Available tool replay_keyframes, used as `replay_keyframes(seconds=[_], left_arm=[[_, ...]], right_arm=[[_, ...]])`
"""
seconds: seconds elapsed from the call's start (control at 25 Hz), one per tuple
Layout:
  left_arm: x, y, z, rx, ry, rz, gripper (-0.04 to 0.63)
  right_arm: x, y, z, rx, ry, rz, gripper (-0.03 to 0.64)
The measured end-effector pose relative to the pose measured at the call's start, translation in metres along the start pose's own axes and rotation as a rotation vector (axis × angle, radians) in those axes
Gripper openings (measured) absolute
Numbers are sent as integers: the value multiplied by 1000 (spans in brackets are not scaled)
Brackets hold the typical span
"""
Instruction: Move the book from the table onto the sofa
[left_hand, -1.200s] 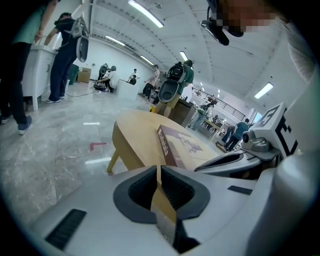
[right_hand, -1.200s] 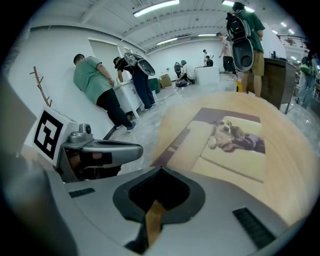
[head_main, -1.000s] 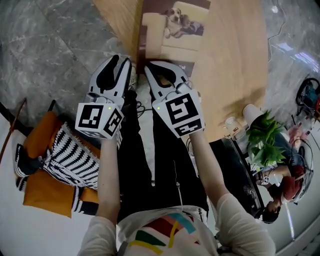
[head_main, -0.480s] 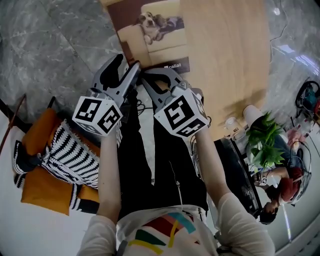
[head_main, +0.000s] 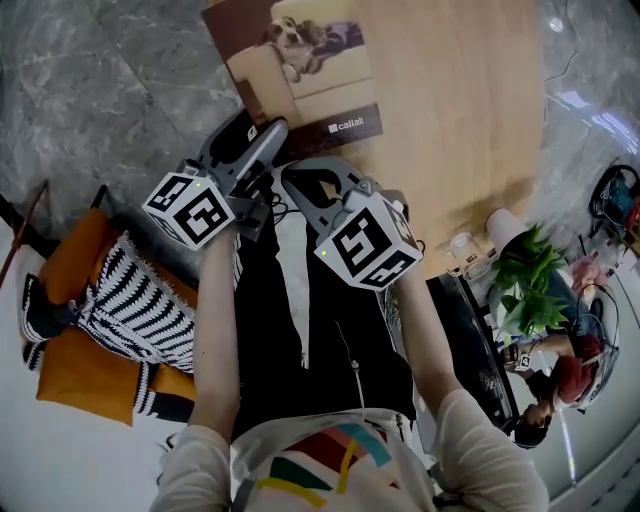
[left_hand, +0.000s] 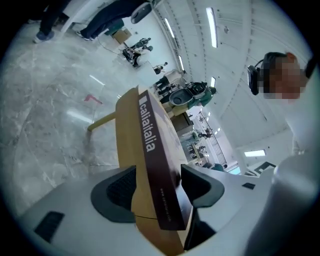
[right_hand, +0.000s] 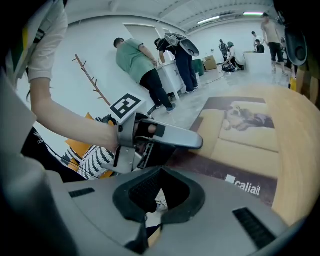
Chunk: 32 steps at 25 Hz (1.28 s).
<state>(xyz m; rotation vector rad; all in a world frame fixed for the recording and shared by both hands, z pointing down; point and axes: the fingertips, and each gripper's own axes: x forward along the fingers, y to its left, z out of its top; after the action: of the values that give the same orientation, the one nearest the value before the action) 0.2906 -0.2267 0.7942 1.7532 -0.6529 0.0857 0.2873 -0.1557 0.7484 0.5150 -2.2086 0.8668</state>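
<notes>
The book (head_main: 310, 70), brown with a dog on a cream sofa on its cover, lies at the near left corner of the round wooden table (head_main: 450, 120). My left gripper (head_main: 262, 125) is rolled on its side at that corner. In the left gripper view the book (left_hand: 150, 150) and the table's edge stand between the left gripper's (left_hand: 159, 185) jaws, which have just been opening; the pads do not visibly press. My right gripper (head_main: 290, 178) hovers just short of the table, shut and empty, seen the same in its own view (right_hand: 160, 172). The orange sofa (head_main: 75, 370) sits at lower left.
A black-and-white striped cushion (head_main: 140, 315) lies on the sofa. A potted plant (head_main: 530, 280) and a white cup (head_main: 500, 225) stand at the right, with a person (head_main: 560, 385) beyond. Grey marble floor (head_main: 90, 100) surrounds the table. Several people stand in the background of the right gripper view.
The left gripper has rolled onto its side, sunk to the book's near corner and spread its jaws around the edge. The right gripper has slid back and right, off the book.
</notes>
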Motion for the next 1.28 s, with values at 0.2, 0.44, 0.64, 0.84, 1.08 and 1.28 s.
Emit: replay_keyframes(seconds=[0.2,0.44,0.64,0.84,1.08,1.28], left_arm=[[3,-5,-2,-198,-66,-100,253],[0,-13,0,-317,-107,-181,165],[-4,-18,5,-326,-145,-183,158],[-10,-24,18,-313,-206,-182,153],[-18,-46,50,-346,-312,-208,152],[-42,-60,102,-331,-398,-244,152]], right_arm=[[-4,-1,-6,-16,21,-17,11],[-5,-7,0,0,4,-37,11],[-8,-5,-1,3,-3,-35,11],[-15,3,0,23,-23,-32,11],[-40,13,14,7,-22,-49,11],[-49,22,60,-63,-44,-88,11]])
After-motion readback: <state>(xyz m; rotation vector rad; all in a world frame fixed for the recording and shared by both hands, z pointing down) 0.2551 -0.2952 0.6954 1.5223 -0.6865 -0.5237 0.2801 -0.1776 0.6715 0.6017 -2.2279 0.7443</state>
